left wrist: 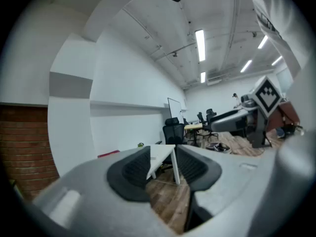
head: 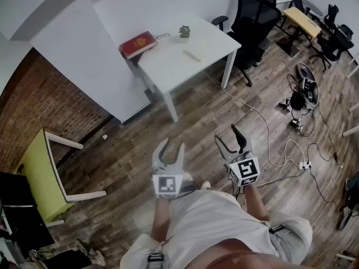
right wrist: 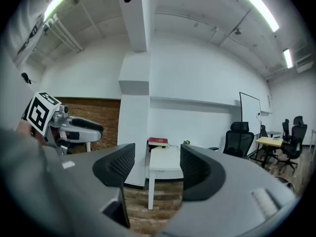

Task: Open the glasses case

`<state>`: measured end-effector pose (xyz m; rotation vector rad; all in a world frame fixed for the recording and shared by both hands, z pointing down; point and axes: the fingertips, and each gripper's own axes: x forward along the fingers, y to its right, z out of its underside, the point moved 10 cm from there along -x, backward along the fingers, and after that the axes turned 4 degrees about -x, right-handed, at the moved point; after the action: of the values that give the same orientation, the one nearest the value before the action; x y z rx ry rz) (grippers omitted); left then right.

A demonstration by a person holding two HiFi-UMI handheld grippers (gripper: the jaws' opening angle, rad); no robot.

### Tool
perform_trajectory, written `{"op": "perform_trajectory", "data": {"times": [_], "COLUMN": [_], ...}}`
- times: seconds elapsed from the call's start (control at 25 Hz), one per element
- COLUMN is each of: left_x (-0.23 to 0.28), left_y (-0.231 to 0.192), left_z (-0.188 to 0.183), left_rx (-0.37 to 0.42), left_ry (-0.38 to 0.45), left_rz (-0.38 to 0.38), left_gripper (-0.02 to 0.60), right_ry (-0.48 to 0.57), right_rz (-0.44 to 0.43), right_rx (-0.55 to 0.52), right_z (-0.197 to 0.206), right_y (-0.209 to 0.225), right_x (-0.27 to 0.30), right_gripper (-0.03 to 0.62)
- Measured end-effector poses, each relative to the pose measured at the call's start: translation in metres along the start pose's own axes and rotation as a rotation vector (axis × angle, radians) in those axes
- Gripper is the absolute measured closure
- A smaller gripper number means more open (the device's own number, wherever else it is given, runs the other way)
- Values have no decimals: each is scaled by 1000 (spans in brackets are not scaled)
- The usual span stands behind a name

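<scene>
Evidently this is the approach step: the left claw [head: 172, 148] and right claw [head: 226, 134] hang released and empty, well apart from the white surface [head: 168, 66] where a pale oblong, likely the glasses case [head: 192, 55], lies, so walking closer comes next.

Smooth matt white table [head: 168, 63]; grainy wood-plank floor [head: 196, 129]; rough red brick wall [head: 45, 101]; matt white painted wall [head: 90, 60]
</scene>
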<state>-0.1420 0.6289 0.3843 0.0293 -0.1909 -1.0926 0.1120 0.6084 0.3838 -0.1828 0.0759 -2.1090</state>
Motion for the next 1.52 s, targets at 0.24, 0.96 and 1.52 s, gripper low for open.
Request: {"op": "perform_trajectory", "data": {"times": [0.24,0.96,1.52], "left_x": [7,93,122], "left_y": [2,-77,-120], "left_z": [-2,6,8], "left_rx": [-1,-25,-38], "left_ry": [4,47,52], "left_rz": [6,100,137], "left_gripper": [420,391,385], "right_ry": [8,-54,-78], "right_rz": [-45,35,80], "right_rx": [17,2,-14], "right_z": [2,2,-5], "right_y": [-3,11,9], "right_x": [5,99,142], "right_gripper": [319,319,319]}}
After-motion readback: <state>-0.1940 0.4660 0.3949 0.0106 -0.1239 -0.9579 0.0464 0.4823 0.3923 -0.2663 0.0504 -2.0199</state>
